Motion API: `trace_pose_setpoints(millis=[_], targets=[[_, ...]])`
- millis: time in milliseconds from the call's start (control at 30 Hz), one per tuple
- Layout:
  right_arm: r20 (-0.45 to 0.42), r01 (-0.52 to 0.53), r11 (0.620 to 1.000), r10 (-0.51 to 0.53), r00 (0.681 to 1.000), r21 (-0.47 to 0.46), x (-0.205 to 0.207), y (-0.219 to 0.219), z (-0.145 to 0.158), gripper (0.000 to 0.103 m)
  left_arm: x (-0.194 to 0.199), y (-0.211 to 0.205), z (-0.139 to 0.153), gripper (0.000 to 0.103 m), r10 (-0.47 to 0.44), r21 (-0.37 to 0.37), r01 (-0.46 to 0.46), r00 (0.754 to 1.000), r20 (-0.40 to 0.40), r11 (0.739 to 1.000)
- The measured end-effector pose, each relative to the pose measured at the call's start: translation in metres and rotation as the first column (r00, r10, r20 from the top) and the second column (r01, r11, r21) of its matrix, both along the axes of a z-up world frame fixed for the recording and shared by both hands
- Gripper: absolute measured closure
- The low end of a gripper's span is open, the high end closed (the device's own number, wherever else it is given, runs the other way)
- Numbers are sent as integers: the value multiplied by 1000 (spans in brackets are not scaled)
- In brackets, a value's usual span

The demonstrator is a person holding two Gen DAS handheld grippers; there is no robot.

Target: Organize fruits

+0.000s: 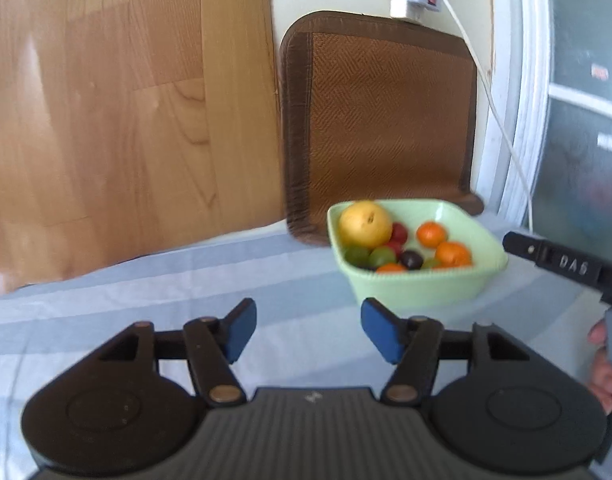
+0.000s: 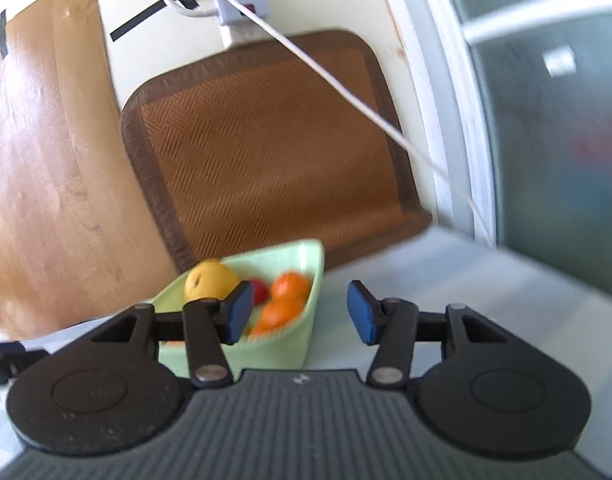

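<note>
- Two grippers face one landmark, the green bowl (image 1: 415,280), which sits on the striped cloth (image 1: 146,320) just in front of a brown woven mat (image 1: 385,120).
- Left gripper (image 1: 309,330): jaws apart, nothing between the blue pads; the bowl lies ahead of it and slightly to its right, not touched.
- Right gripper (image 2: 300,312): jaws apart and empty; the bowl's near corner sits just beyond and left of its gap, partly behind its left finger.
- The fruits are all inside the bowl: a yellow pear (image 1: 365,225) at the back-left corner, oranges (image 1: 453,254) towards the right side, green and dark small fruits (image 1: 369,257) at the front.
- Step, as I judge it: the approach, before any pick.
- Next move calls for choosing one fruit, coming down over the bowl rim and closing gently.
- The bowl is squarish, with no clear long axis; in the right view a corner points towards the camera. The pear's stem dimple faces up and forward.
</note>
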State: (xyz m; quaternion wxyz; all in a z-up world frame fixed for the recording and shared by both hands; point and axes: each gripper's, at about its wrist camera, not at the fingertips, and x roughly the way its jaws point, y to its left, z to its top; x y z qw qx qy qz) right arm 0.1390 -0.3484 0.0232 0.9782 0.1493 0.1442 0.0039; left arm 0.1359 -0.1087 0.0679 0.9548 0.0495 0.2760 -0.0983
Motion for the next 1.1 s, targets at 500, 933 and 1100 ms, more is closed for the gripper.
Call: trace_pose_setpoints(millis=[500, 933, 1100], targets=[[-114, -147, 989, 146, 983, 2, -87, 68, -25, 42, -74, 21, -16, 0, 120, 37, -119, 992, -29, 992], [-147, -157, 985, 166, 975, 70, -89, 66, -30, 42, -88, 22, -25, 0, 169, 98, -168, 986, -2, 981], [-153, -164, 982, 177, 972, 91, -88, 64, -31, 41, -89, 20, -30, 0, 179, 122, -177, 984, 2, 977]])
